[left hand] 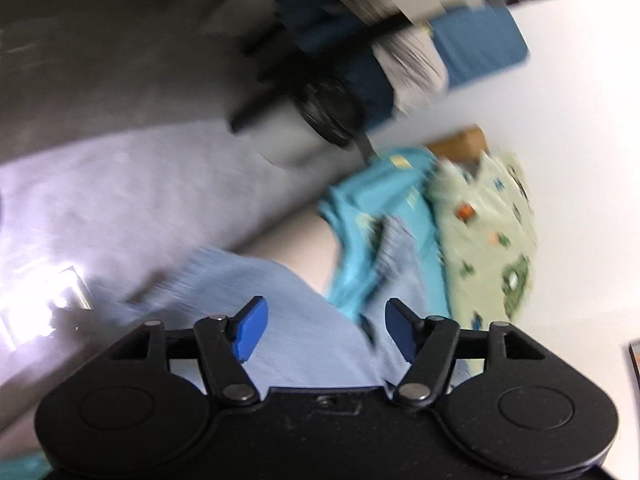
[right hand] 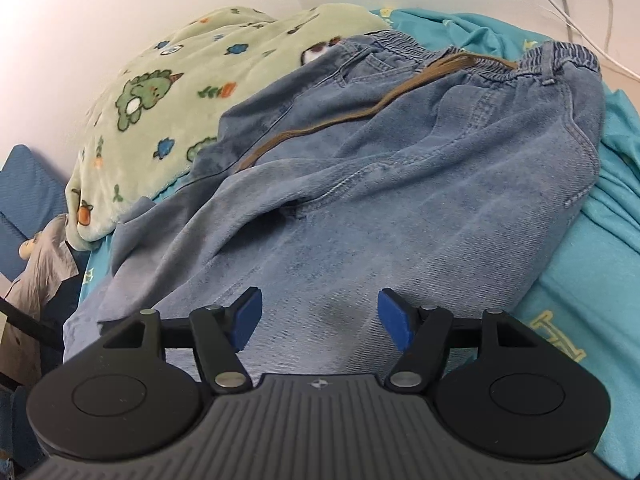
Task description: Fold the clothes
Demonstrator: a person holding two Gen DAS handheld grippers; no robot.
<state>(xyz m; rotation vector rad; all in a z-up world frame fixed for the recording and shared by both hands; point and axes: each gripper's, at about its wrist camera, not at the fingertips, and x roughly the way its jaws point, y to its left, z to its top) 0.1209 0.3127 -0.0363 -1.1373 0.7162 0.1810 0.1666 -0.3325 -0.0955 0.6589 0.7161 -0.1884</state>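
White wall [right hand: 120,12] behind, turquoise bedsheet [right hand: 592,292] below, seen sharply from the right wrist. One pair of blue jeans [right hand: 400,184] spread across that sheet, elastic waistband at the far end, legs running back under the right gripper [right hand: 320,316]. One brown cord or belt [right hand: 360,108] lying slantwise across the upper part of the jeans. One pale green fleece blanket [right hand: 168,92] with cartoon dinosaurs, bunched at the far left, partly tucked under the jeans' edge. One blue cushion [right hand: 28,196] at the left margin, cut off by the frame; grey crumpled cloth [right hand: 44,264] beside it, kind unclear. Thin white cables [right hand: 576,4] at the top right, ends out of sight.

Right jaws wide apart, two blue pads, gripping nothing, hovering just over the denim legs; contact with the fabric not discernible.

Left wrist view heavily smeared. Left gripper [left hand: 326,330] with jaws equally wide, two blue pads, nothing between them. Pale blue denim [left hand: 280,304] directly beyond the pads, most likely a leg of the same jeans, though too blurred to confirm. Turquoise sheet [left hand: 372,208] and green blanket [left hand: 488,232] recognisable past it, a blue cushion [left hand: 476,46] further off. Dark blurred shapes [left hand: 316,108] at the upper middle unidentifiable. Grey floor [left hand: 132,192] at left, with a bright glare patch.
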